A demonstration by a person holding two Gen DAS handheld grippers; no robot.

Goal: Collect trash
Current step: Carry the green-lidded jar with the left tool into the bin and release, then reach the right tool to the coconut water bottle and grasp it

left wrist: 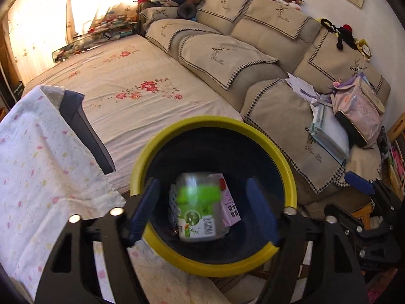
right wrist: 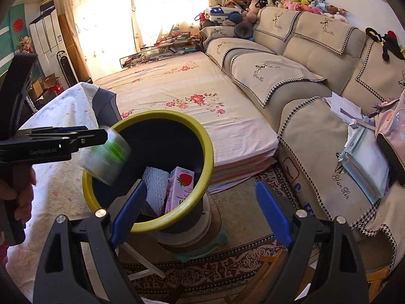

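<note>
My left gripper hangs over the mouth of the yellow-rimmed bin, its blue fingers spread wide with nothing clamped between them. A clear plastic cup with a green band and label shows blurred between the fingers, apart from both pads, above the bin's dark inside. In the right wrist view the cup sits just off the left gripper's tips, over the rim. A pink strawberry carton and white foam netting lie inside. My right gripper is wide open and empty beside the bin.
</note>
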